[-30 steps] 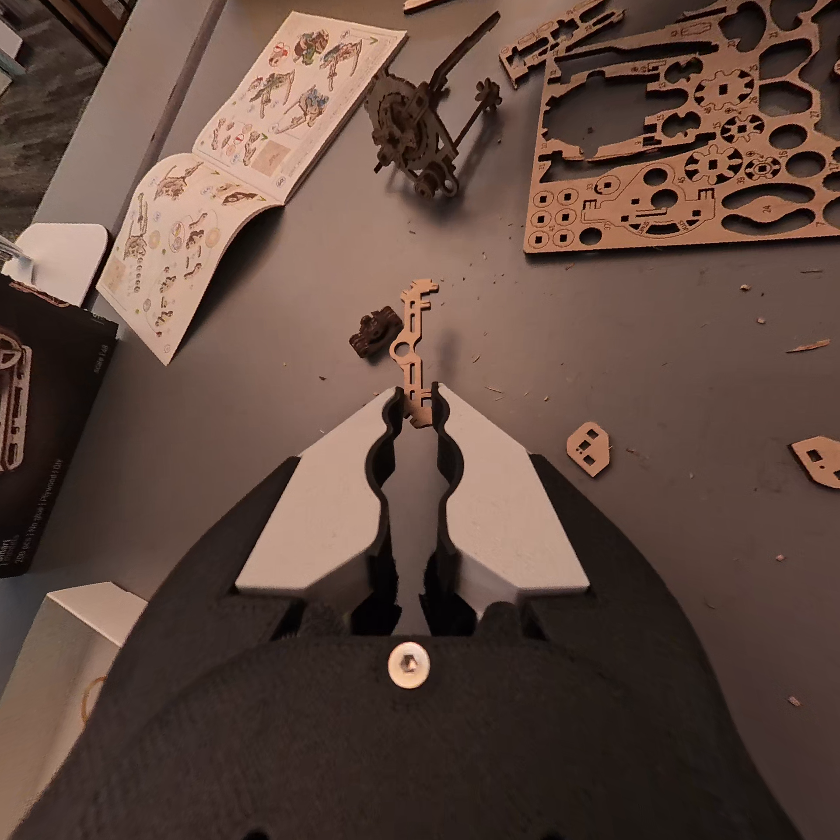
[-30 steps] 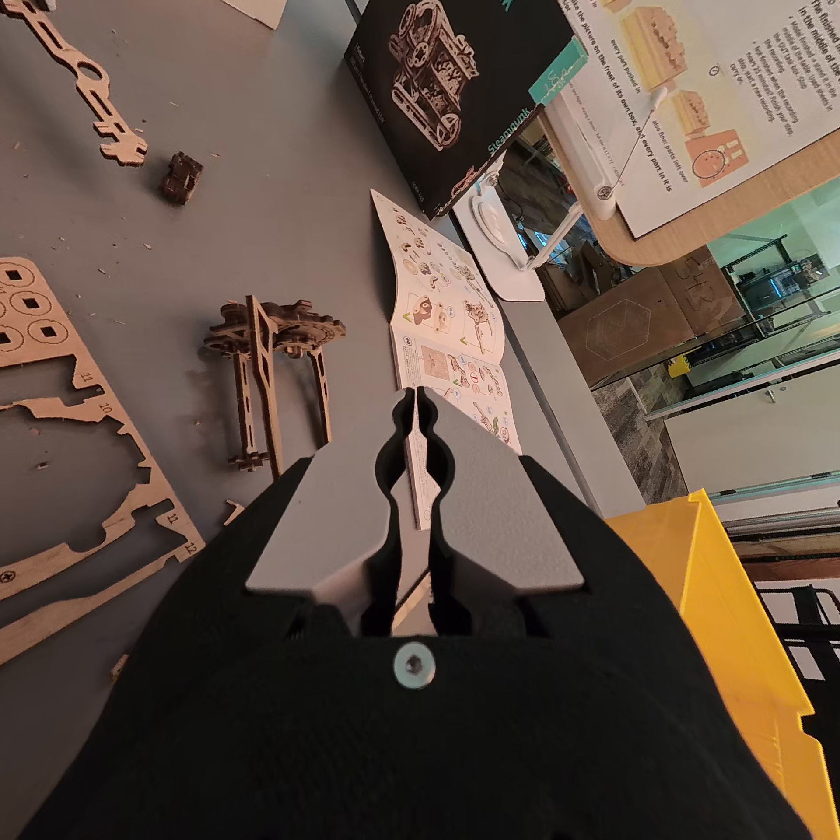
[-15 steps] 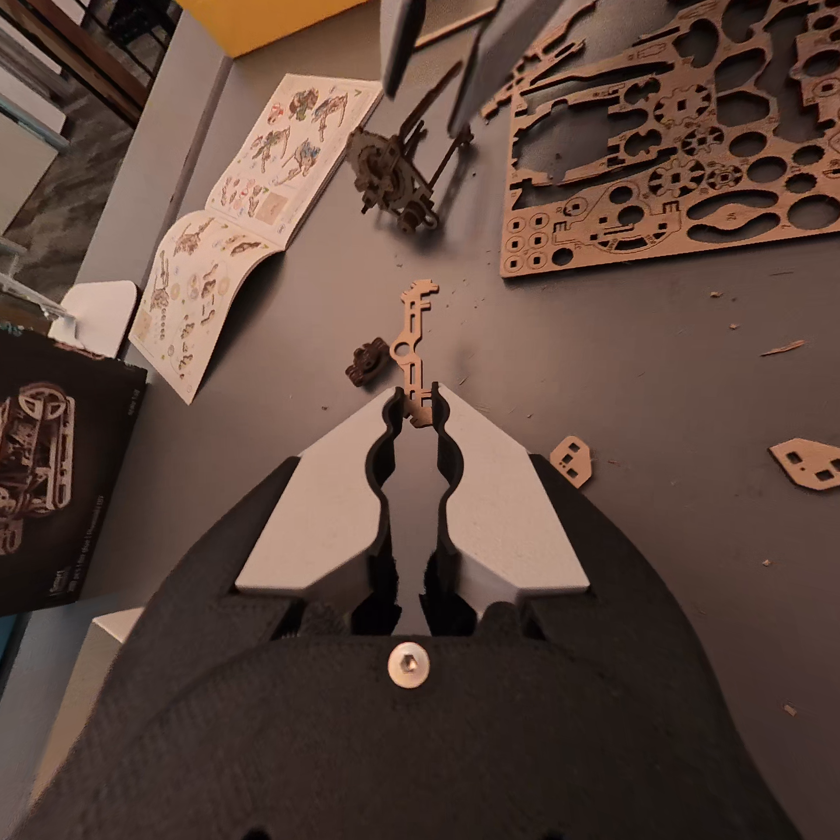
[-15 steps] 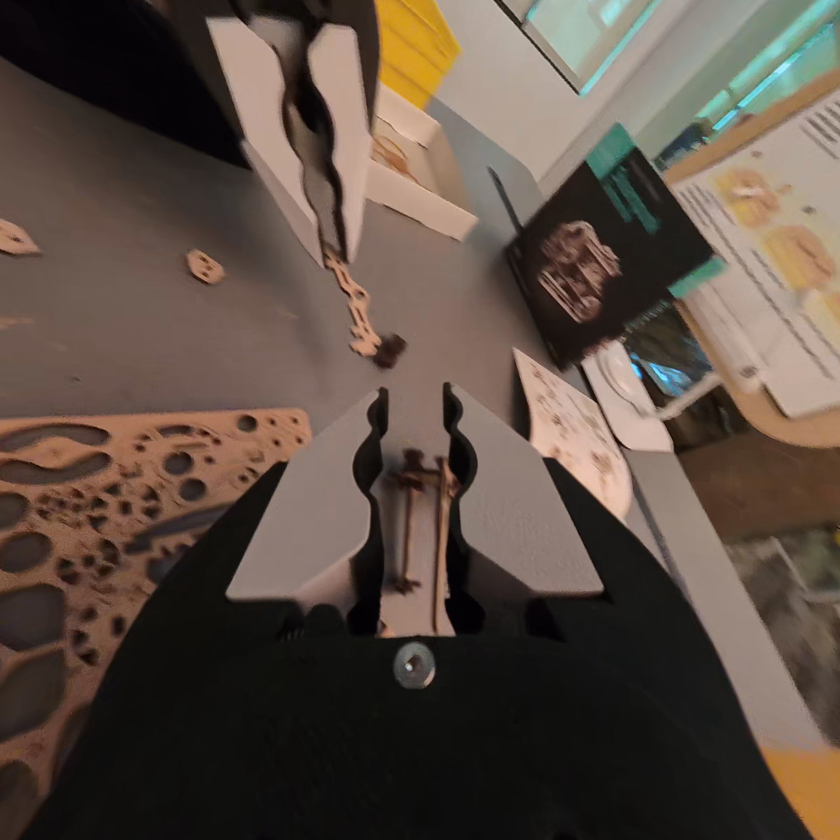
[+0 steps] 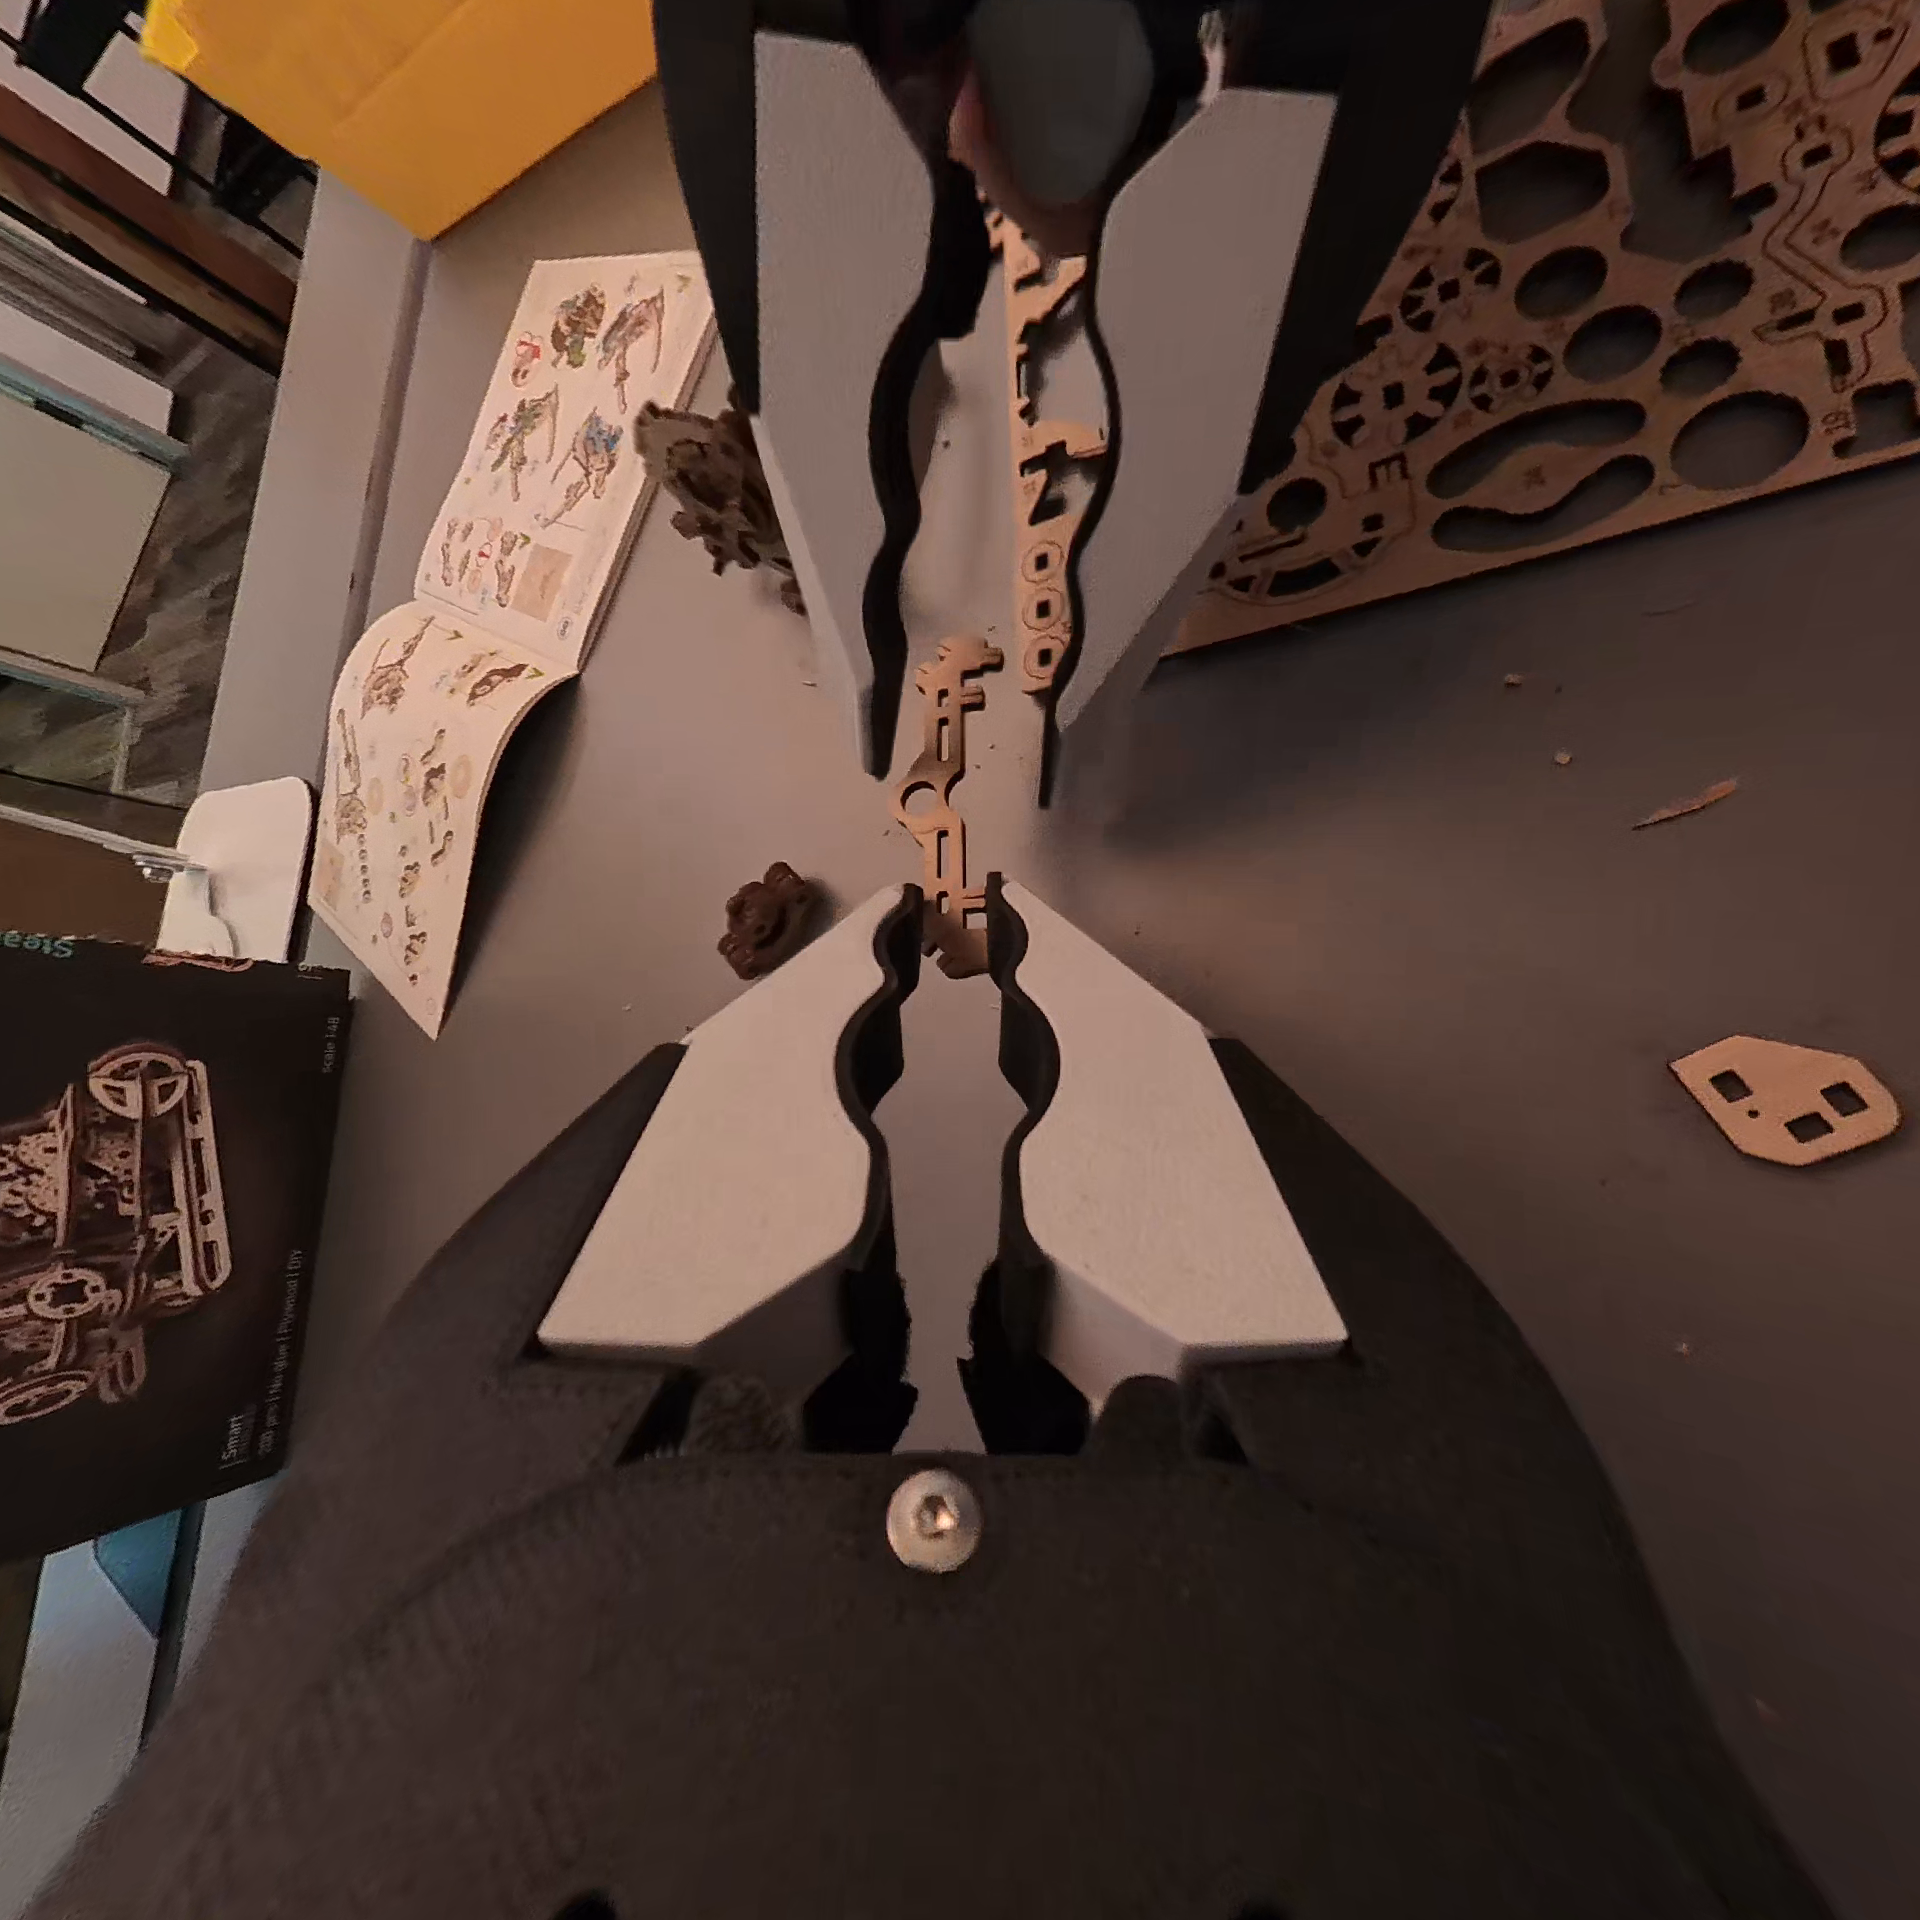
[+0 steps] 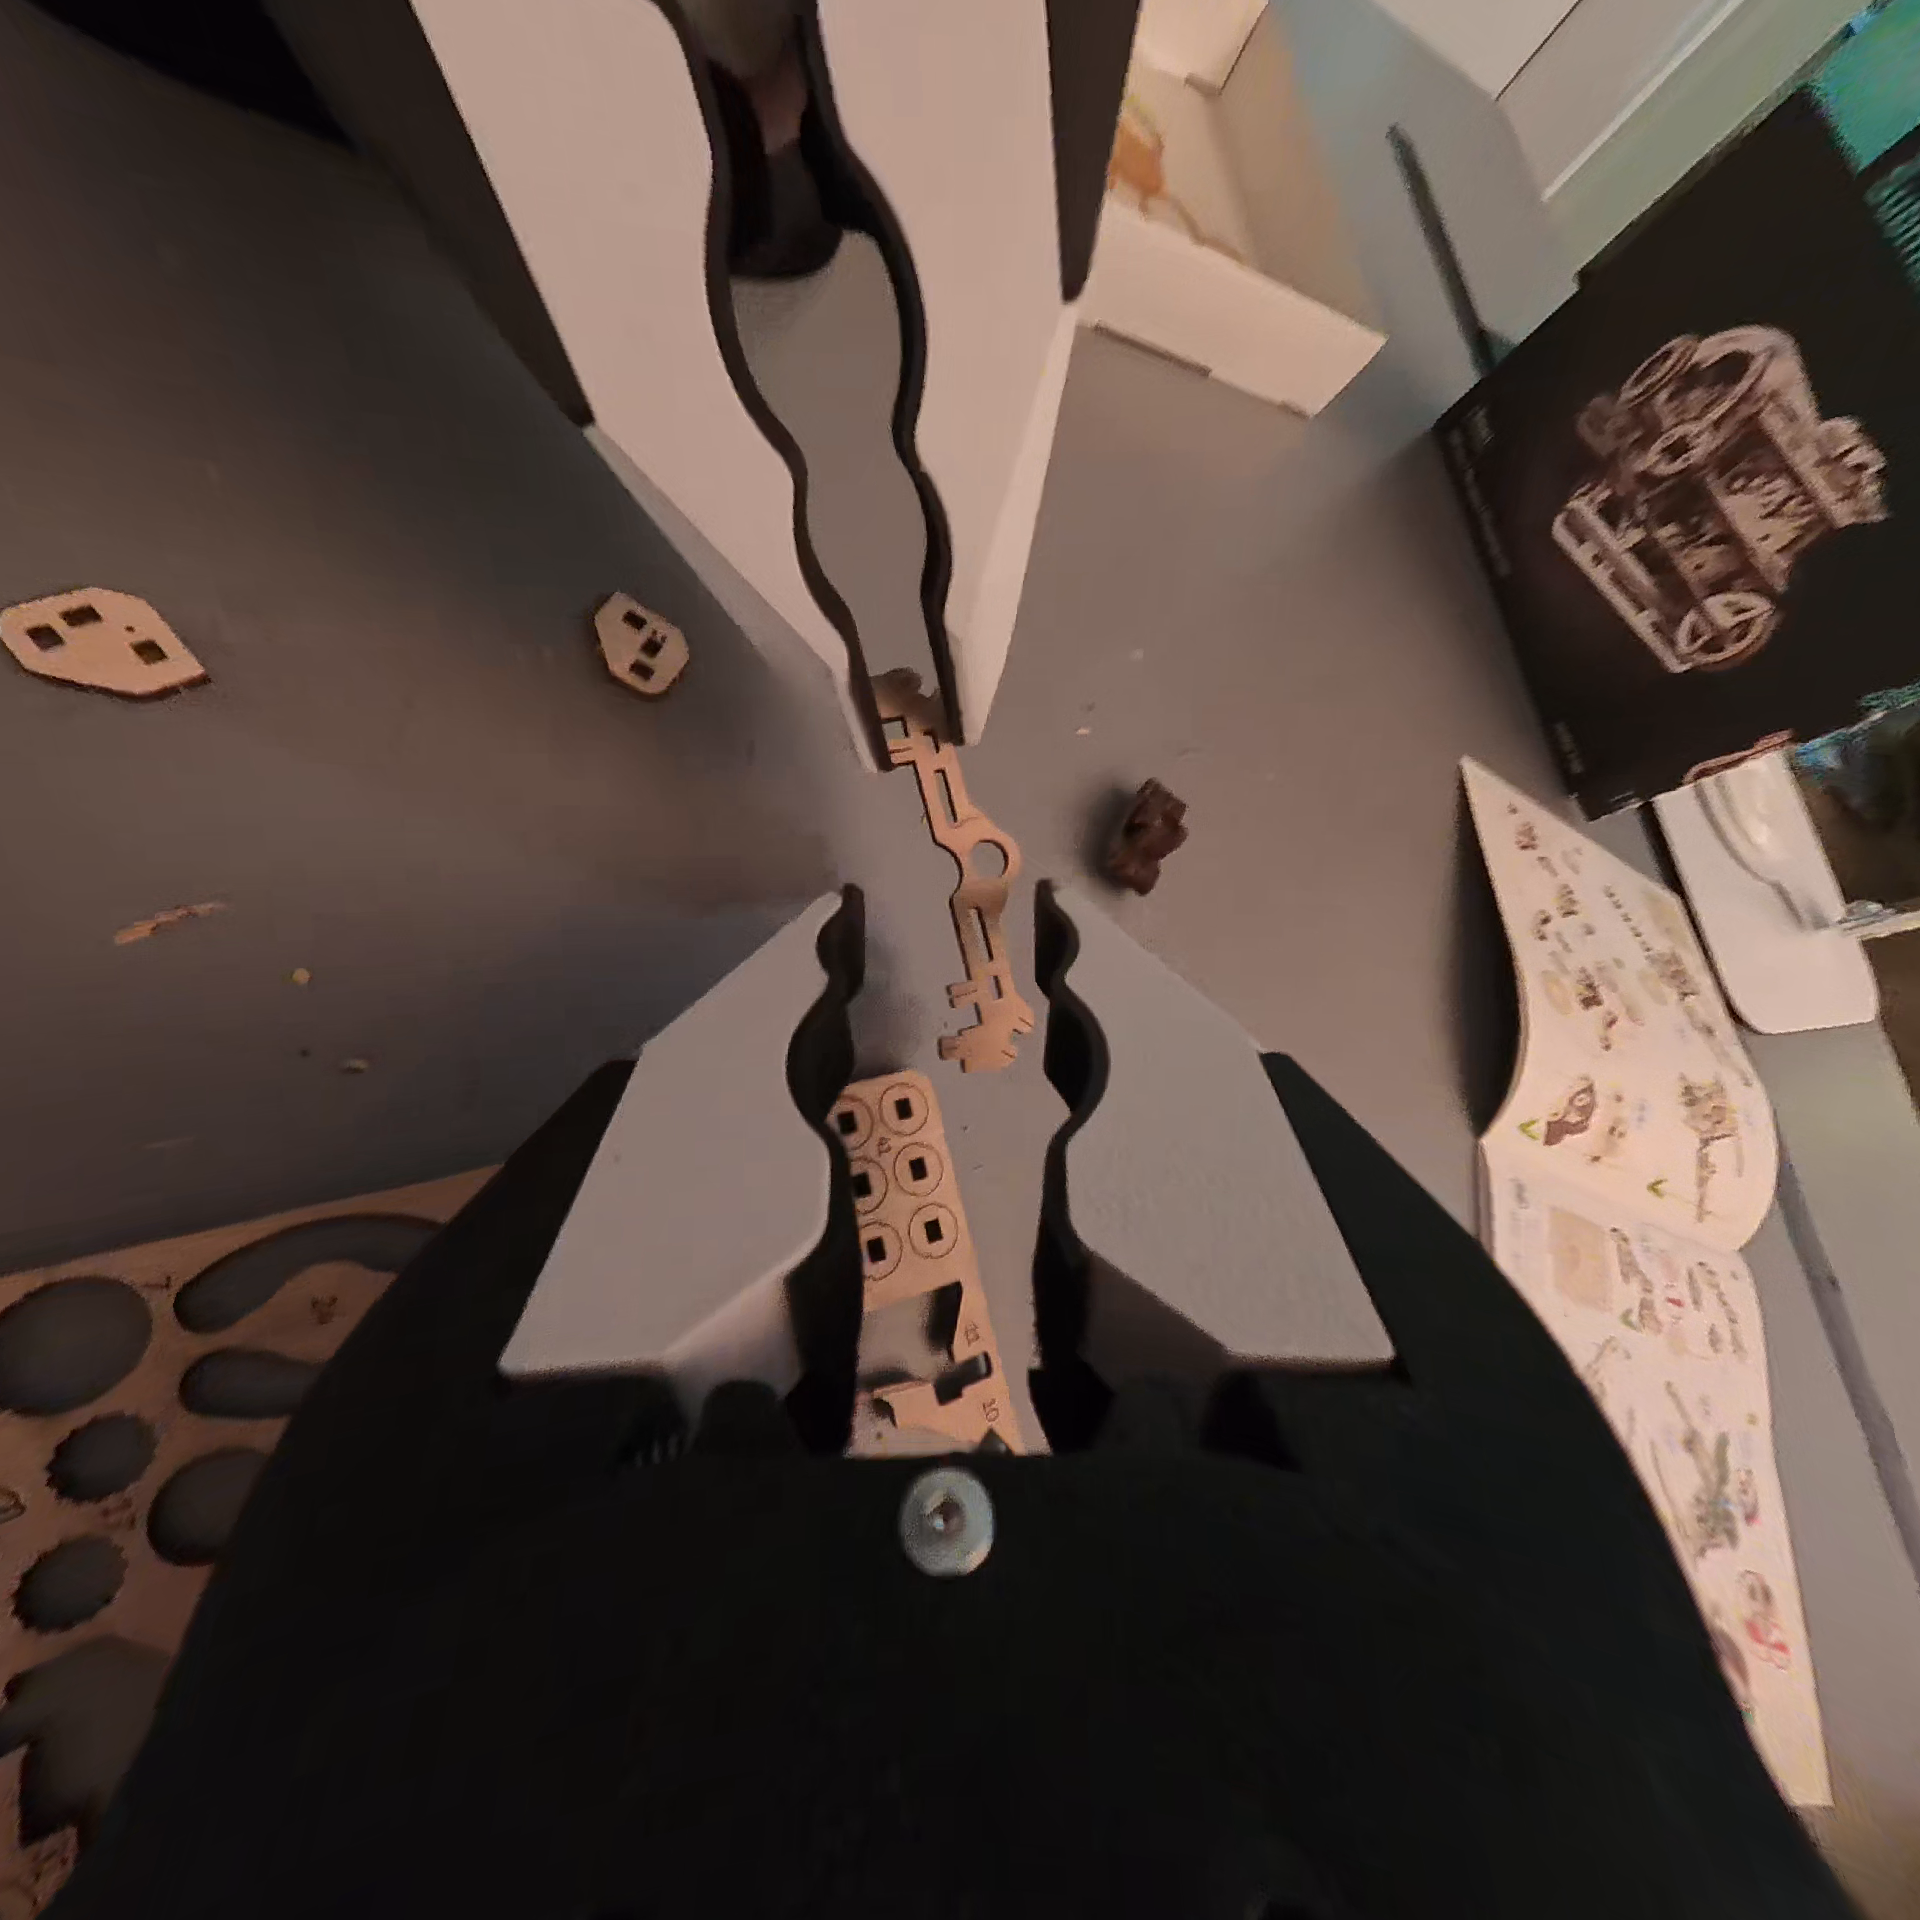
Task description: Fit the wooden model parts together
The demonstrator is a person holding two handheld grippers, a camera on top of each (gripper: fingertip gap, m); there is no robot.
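My left gripper [image 5: 956, 906] is shut on the near end of a thin pale wooden strip [image 5: 940, 805] with holes and notches, held low over the grey table [image 5: 1455, 935]. My right gripper [image 6: 948, 899] is open and faces the left one head-on. The strip's free end [image 6: 982, 997] lies between its fingers without clear contact. The right gripper also shows in the left wrist view [image 5: 961, 774], and the left gripper in the right wrist view [image 6: 914, 743]. A small dark wooden piece [image 5: 769, 920] lies just beside the strip.
A punched-out plywood sheet [image 5: 1558, 364] lies to the far right. A dark half-built model [image 5: 717, 488] sits partly hidden behind the right gripper. An open booklet [image 5: 499, 623], a black box [image 5: 145, 1195], a yellow bin [image 5: 416, 94] and two small plates [image 6: 99, 649] [image 6: 636, 644] surround the spot. Less than 4 cm separates the two grippers' tips. From the right gripper's tips to the small dark wooden piece [image 5: 769, 920] is close to 6 cm. Seen from the right wrist view [image 6: 1140, 831] as well.
My right gripper swung away from the booklet side, opened, and came in opposite the left gripper until its fingers flank the strip. The left gripper kept its hold on the strip.
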